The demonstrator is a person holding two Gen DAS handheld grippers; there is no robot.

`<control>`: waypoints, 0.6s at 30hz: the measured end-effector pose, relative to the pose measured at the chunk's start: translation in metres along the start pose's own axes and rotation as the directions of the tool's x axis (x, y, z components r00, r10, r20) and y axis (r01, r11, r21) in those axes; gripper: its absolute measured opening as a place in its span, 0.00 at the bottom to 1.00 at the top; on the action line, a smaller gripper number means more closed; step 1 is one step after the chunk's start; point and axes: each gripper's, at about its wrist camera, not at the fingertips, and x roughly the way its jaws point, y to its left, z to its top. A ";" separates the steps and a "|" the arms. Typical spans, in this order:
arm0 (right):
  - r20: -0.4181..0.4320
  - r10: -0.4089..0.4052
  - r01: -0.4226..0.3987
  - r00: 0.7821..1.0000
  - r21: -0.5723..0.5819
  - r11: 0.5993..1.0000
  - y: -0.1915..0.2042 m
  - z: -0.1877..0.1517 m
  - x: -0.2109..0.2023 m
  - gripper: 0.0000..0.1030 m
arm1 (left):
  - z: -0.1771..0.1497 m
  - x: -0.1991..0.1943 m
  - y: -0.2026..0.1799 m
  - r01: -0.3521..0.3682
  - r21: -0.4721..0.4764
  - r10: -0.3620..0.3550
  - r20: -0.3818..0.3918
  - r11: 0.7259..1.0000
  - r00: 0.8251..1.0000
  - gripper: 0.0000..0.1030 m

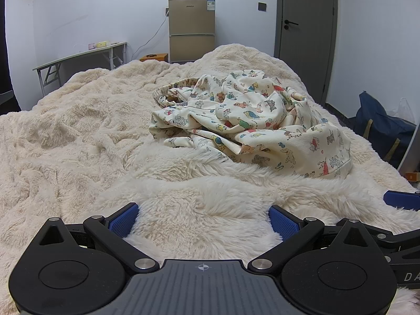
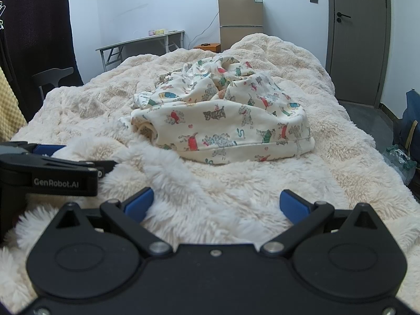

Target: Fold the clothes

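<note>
Both tools, left tool (image 1: 203, 219) and right tool (image 2: 216, 204), hover spread wide, empty; printed garment (image 1: 252, 120) lies crumpled mid-bed (image 1: 78, 120), soft, light, floppy, so I'd pinch its hemmed edge (image 2: 262, 145)

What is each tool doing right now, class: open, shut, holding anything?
Left tool: open, holding nothing, over the blanket.
Right tool: open, holding nothing, short of the garment.
</note>
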 end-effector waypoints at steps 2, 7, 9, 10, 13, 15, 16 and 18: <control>-0.001 0.000 0.000 1.000 0.001 1.000 0.000 0.000 0.000 1.00 | 0.001 0.001 0.001 0.000 0.000 0.000 0.000 1.000 1.000 1.00; -0.005 0.002 -0.002 1.000 0.003 1.000 -0.001 0.001 0.001 1.00 | 0.001 0.001 0.001 0.001 0.001 -0.001 0.000 1.000 1.000 1.00; -0.007 0.002 -0.002 1.000 0.004 1.000 -0.001 0.001 0.001 1.00 | 0.000 0.001 0.000 0.001 0.001 -0.001 0.000 1.000 1.000 1.00; -0.007 0.003 -0.003 1.000 0.005 1.000 -0.001 0.001 0.001 1.00 | 0.000 0.001 -0.001 0.001 0.001 -0.001 0.000 1.000 1.000 1.00; -0.009 0.003 -0.003 1.000 0.006 1.000 -0.001 0.001 0.001 1.00 | 0.000 0.002 -0.002 0.001 0.002 -0.001 0.000 1.000 1.000 1.00; -0.010 0.003 -0.003 1.000 0.006 1.000 -0.001 0.001 0.001 1.00 | 0.000 0.002 -0.001 0.001 0.002 -0.001 -0.001 1.000 1.000 1.00; -0.011 0.003 -0.003 1.000 0.007 1.000 -0.001 0.001 0.002 1.00 | 0.000 0.002 -0.002 0.001 0.002 -0.001 -0.001 1.000 1.000 1.00; -0.012 0.004 -0.004 1.000 0.008 1.000 -0.001 0.001 0.002 1.00 | 0.000 0.002 -0.002 0.002 0.003 -0.002 -0.001 1.000 1.000 1.00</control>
